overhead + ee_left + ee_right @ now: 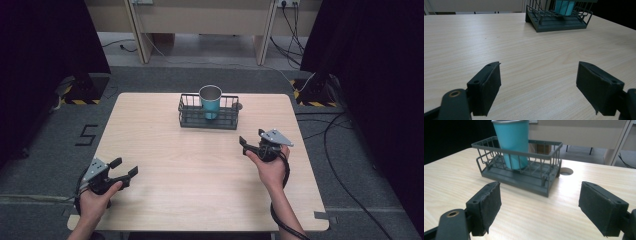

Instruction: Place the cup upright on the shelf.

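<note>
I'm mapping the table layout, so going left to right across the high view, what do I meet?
Left gripper → wire basket holding the teal cup → right gripper, all on the wooden table.

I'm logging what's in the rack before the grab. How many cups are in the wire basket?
1. A teal cup stands upright in the dark wire basket at the far middle of the table, toward its right half in the high view. Nothing else shows through the bars.

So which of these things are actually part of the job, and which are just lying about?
In the job:
teal cup
wire basket holding it
right gripper, open, nearest
left gripper, open

Lying about:
floor cables
hole in the table
</note>
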### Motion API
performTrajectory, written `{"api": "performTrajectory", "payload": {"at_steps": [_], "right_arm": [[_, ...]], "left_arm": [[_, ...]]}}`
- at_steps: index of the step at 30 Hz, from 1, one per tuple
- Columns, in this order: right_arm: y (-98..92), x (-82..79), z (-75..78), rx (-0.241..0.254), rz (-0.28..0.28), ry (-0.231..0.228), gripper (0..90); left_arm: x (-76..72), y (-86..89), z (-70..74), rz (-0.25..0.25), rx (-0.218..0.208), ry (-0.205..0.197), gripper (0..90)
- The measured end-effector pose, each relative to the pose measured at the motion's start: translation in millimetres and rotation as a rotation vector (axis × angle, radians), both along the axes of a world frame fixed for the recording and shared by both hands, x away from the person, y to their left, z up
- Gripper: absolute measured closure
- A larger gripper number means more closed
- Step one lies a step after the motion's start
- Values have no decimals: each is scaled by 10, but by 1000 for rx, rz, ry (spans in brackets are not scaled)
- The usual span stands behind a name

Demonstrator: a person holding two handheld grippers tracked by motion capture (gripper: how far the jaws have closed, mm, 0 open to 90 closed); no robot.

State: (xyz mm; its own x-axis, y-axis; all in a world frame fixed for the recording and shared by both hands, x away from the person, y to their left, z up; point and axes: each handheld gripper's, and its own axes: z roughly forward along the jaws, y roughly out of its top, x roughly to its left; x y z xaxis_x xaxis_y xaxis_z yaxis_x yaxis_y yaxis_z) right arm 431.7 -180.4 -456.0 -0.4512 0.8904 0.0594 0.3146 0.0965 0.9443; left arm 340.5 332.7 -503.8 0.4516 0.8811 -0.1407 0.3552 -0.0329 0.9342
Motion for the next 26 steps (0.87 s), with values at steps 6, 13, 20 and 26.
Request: {"api": "performTrajectory", "payload": {"at_steps": [6,13,20,26], "right_arm": [[-142,-193,-86,4,-14,3,194],[-356,-432,-181,5,-47,6,203],[-564,-734,-260,30,-99,-7,207],[-634,-913,-355,24,-125,-42,205]], "left_arm": [[1,2,-3,1,1,1,193],[0,4,-3,5,3,1,193],[3,3,-5,7,4,3,193],[2,-2,2,2,9,0,193]]}}
